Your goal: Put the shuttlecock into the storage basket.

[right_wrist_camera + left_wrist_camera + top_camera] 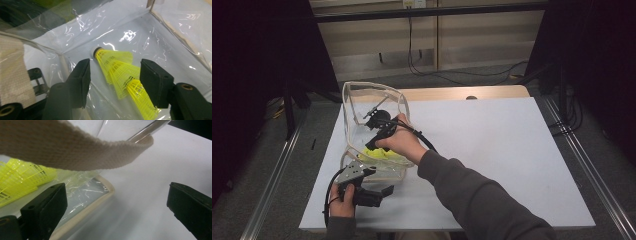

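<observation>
A clear plastic bag (pixel 353 111) with beige trim stands open on the white tabletop (pixel 492 150). Stacked yellow shuttlecocks (pixel 120 72) lie on its floor, and they show as a yellow patch (pixel 384 155) from above. My right gripper (pixel 116 75) reaches down into the bag (pixel 160 32), open, its jaws straddling the shuttlecocks without closing on them; the high view shows it (pixel 373 144) under the hand. My left gripper (pixel 381 196) sits outside the bag's near corner, open and empty. In the left gripper view (pixel 117 202) a beige webbing strap (pixel 75 147) hangs overhead and the shuttlecocks (pixel 20 177) show through the plastic.
The white top spreads wide to the right of the bag. A wooden table edge (pixel 462 93) runs along the back, with cables (pixel 437 75) on the floor beyond. Metal rails (pixel 277 175) flank both sides.
</observation>
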Motion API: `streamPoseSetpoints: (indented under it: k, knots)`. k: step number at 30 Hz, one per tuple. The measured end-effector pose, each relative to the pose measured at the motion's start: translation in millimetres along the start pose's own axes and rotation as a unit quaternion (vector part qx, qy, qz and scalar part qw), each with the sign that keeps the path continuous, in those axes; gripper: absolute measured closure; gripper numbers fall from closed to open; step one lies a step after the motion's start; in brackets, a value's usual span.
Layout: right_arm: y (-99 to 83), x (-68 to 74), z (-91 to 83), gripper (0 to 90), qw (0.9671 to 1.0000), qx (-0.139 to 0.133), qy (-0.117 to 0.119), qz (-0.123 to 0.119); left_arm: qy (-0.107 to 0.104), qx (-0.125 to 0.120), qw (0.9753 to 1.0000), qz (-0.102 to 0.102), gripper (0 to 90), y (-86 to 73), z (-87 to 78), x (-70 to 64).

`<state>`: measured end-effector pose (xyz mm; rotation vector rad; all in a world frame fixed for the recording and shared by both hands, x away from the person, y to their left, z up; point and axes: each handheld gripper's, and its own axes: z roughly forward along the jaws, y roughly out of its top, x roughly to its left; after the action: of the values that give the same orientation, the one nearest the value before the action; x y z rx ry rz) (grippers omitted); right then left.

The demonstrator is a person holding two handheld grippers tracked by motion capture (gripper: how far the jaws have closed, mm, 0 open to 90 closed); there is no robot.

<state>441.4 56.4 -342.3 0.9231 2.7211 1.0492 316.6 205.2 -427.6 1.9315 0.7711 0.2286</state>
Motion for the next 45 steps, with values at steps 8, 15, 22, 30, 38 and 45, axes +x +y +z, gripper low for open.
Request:
streamPoseSetpoints:
  k: [8,15,22,30,38,45]
  knots:
    - [-0.2,3.6,-10.8,37.0,0.9999,-0.007,0.005,-0.015,-0.001,0.001,1.0000,0.001,3.0,-0.3,0.1,1.0]
    - [-2.6,3.0,-22.1,32.7,0.9995,-0.016,0.013,-0.023,0.001,0.001,1.0000,0.001,3.1,-0.8,-0.2,1.5]
    - [-5.4,3.5,-34.5,26.8,0.9991,-0.025,0.024,-0.026,0.001,0.001,1.0000,0.001,3.0,-0.4,0.3,1.0]
    - [-8.8,1.8,-49.5,22.5,0.9984,-0.036,0.035,-0.023,0.000,0.006,1.0000,0.001,3.0,-0.1,0.3,0.0]
    - [-17.4,-1.2,-64.8,20.7,0.9975,-0.045,0.045,-0.030,0.000,0.007,1.0000,0.002,3.0,0.0,0.1,-0.6]
    - [-29.9,-12.4,-82.8,19.9,0.9966,-0.060,0.051,-0.023,0.003,0.005,1.0000,0.000,3.0,-0.9,-1.1,0.0]
